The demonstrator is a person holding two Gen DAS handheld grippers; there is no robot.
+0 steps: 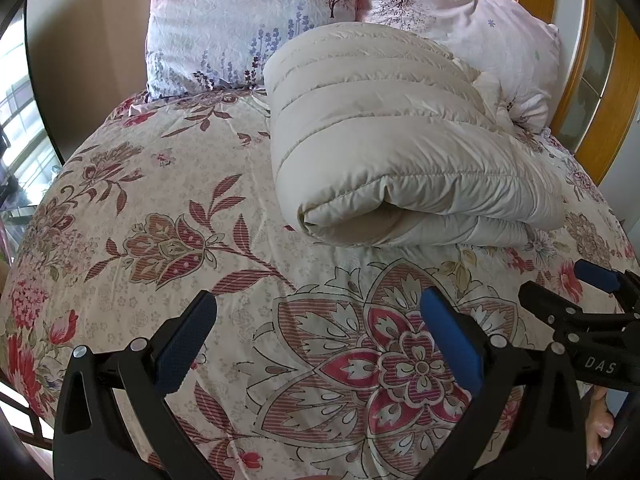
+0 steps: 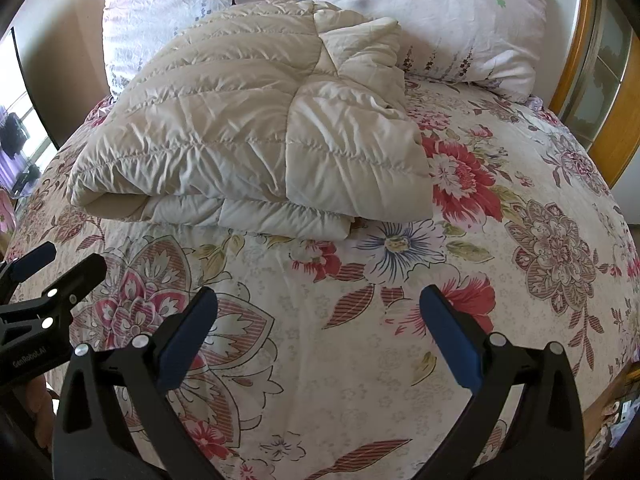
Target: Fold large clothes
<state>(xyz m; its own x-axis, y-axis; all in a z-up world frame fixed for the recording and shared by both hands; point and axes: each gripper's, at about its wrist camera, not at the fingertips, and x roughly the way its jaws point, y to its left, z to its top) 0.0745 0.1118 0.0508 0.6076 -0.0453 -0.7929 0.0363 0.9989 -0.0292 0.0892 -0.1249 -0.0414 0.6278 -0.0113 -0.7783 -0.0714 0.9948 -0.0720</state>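
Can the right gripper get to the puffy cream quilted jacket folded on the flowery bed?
Probably yes. The right gripper is open and holds nothing, and only bare flowery bedspread lies between it and the puffy cream quilted jacket. The left gripper is off to the side, not in the way.

Cream quilted puffer jacket (image 1: 384,140) (image 2: 248,120): folded into a thick, layered bundle, horizontal stitched channels uppermost, rounded fold edge facing the cameras. Lies on floral bedspread (image 1: 168,208), just before pillows.
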